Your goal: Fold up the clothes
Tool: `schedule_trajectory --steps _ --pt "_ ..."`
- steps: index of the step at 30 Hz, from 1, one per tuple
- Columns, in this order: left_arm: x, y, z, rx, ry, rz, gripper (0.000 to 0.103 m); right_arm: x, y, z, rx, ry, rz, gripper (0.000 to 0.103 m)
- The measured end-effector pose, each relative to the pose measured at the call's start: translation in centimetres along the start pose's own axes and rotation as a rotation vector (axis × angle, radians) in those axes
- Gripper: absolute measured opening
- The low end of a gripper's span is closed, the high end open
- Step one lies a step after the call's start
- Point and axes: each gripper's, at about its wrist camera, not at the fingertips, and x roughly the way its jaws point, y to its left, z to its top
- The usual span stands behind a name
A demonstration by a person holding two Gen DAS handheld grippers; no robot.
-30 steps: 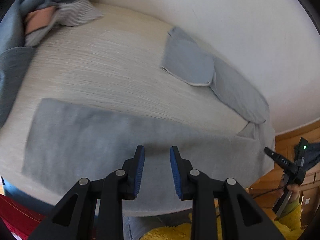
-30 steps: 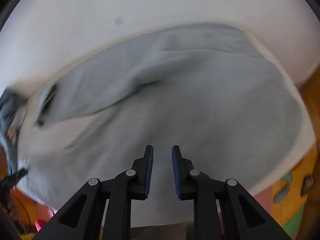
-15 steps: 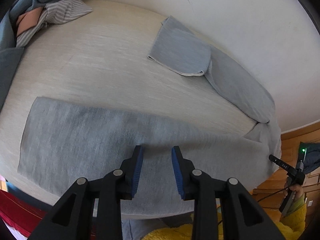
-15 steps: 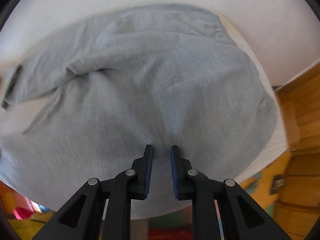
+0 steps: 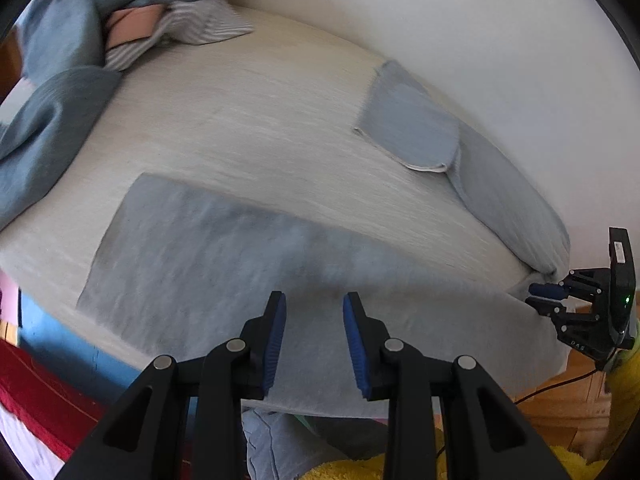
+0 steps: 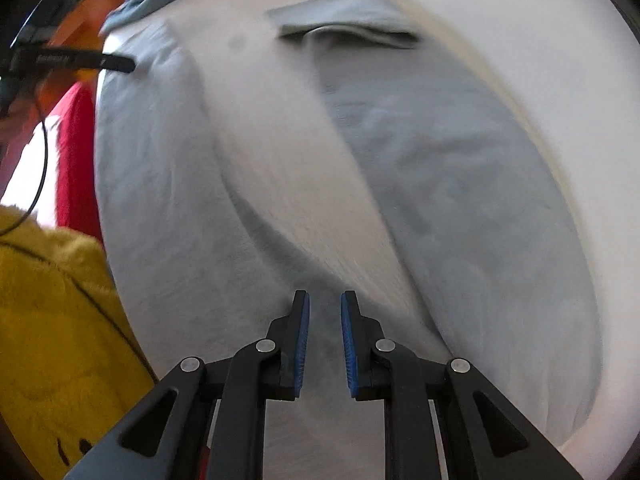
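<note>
Grey trousers [image 5: 248,264] lie flat on the table [image 5: 240,128], one leg along its near edge, the other by the wall. Left gripper [image 5: 314,340] and right gripper [image 6: 324,344]: fingers slightly parted, holding nothing. Risk: pinching one layer, so the fold drags crooked. Count: one trousers, one clothes pile [image 5: 132,20], two grippers.

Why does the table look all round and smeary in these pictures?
Left wrist view: the fisheye lens bows the table into a dome, and the grey garment is slightly smeared. Right wrist view: heavy streaky motion blur over the garment, while the right gripper stays sharp.
</note>
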Motion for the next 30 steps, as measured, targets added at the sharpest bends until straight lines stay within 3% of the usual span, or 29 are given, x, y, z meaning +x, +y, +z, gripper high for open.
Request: schedule_trajectory --steps 2,4,5,6,7,12,18,24,28,30 --pt "0.1 0.2 -0.4 -0.020 0.000 0.006 0.026 0.6 -0.1 0.4 -0.027 0.033 0.054 0.019" --pt "0.0 0.3 -0.7 -0.036 0.001 0.013 0.026 0.6 0.3 0.8 -0.074 0.041 0.049 0.019" --pt "0.0 0.4 -0.8 -0.044 0.002 0.016 0.026 0.6 0.5 1.1 -0.097 0.042 0.042 0.016" --pt "0.0 0.5 -0.9 -0.055 0.003 0.013 0.026 0.5 0.5 1.3 -0.106 0.040 0.023 0.005" --pt "-0.4 1.1 -1.0 -0.062 0.000 0.013 0.026 0.5 0.4 1.5 -0.101 0.029 -0.007 0.003" --pt "-1.1 2.0 -1.2 -0.080 -0.014 0.020 0.026 -0.2 -4.4 2.6 0.187 -0.096 -0.154 0.003" --pt "-0.5 1.6 -1.0 -0.065 -0.020 0.024 0.026 -1.3 -3.8 2.8 0.277 -0.128 -0.190 0.003" --pt "-0.7 2.2 0.2 -0.026 -0.023 0.050 0.026 -3.9 -2.5 -0.3 0.438 -0.257 -0.137 0.004" --pt "-1.0 0.5 1.0 0.033 -0.035 0.058 0.027 -4.6 -4.4 -7.5 0.654 -0.305 -0.121 0.005" --pt "-0.5 -1.3 1.6 0.074 -0.035 0.035 0.027 -4.3 -2.3 -10.0 0.781 -0.303 -0.142 0.005"
